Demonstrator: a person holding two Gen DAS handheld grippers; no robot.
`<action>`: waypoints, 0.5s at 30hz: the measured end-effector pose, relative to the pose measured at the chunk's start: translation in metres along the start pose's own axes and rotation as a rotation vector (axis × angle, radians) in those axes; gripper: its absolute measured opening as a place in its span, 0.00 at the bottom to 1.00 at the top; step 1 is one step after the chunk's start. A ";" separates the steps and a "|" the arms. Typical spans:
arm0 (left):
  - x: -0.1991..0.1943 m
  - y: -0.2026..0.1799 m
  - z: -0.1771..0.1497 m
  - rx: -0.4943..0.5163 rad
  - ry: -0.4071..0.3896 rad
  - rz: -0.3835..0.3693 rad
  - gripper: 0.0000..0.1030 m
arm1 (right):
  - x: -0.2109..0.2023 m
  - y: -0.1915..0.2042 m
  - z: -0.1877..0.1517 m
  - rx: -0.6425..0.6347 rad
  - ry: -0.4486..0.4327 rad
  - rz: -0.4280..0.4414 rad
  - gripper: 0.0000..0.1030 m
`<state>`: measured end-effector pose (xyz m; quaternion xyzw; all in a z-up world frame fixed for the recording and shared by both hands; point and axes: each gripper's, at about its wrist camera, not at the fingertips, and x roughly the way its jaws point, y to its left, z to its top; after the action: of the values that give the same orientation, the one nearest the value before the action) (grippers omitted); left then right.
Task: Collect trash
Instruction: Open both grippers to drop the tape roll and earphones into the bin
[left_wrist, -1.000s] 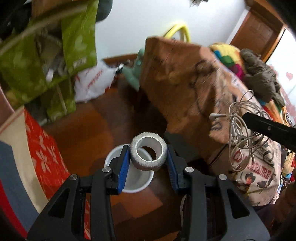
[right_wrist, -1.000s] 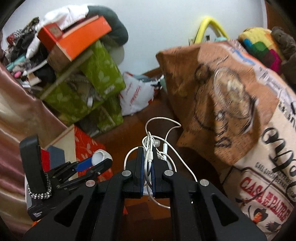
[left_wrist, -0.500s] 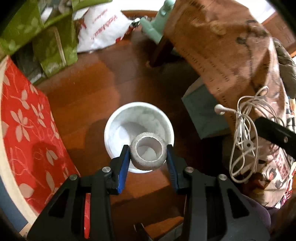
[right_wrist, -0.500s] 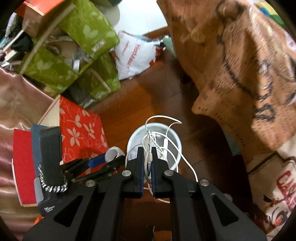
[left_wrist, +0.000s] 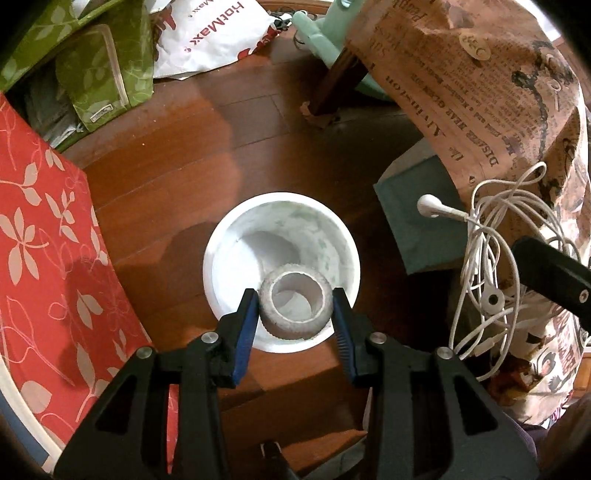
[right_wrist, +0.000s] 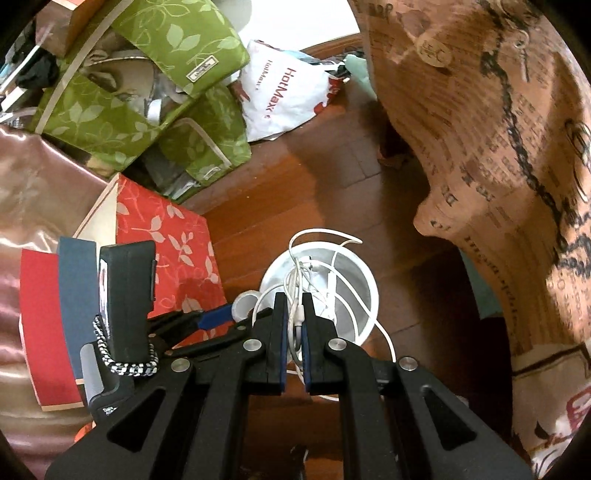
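Over the white bin (left_wrist: 221, 254) on the wood floor (left_wrist: 177, 147), left gripper (left_wrist: 294, 314) clamps a grey tape roll (left_wrist: 294, 312) above its mouth, right gripper (right_wrist: 294, 317) pinches tangled white earphones (right_wrist: 295, 280), seemingly dangling inside.

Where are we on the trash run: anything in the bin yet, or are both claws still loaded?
Nothing visible in the white bin yet; what shows of its inside is bare. Both pieces are picked up: the left claw grips the tape roll over the bin's near rim, and the right claw is shut on the tangled white earphones above the opening. Left: release both into the bin.
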<state>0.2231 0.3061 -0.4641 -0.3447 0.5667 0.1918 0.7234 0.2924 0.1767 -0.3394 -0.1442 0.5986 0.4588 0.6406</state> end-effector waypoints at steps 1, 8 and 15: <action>-0.001 -0.001 -0.001 -0.004 0.002 -0.001 0.41 | -0.001 0.001 0.001 -0.005 -0.004 0.003 0.06; -0.010 0.002 -0.002 -0.006 -0.003 -0.009 0.50 | -0.004 0.003 0.005 -0.027 0.013 0.027 0.16; -0.032 0.007 -0.005 -0.009 -0.038 0.024 0.50 | -0.021 0.007 0.006 -0.035 -0.044 -0.003 0.39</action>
<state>0.2058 0.3109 -0.4363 -0.3373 0.5560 0.2094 0.7302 0.2940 0.1764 -0.3162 -0.1464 0.5761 0.4713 0.6516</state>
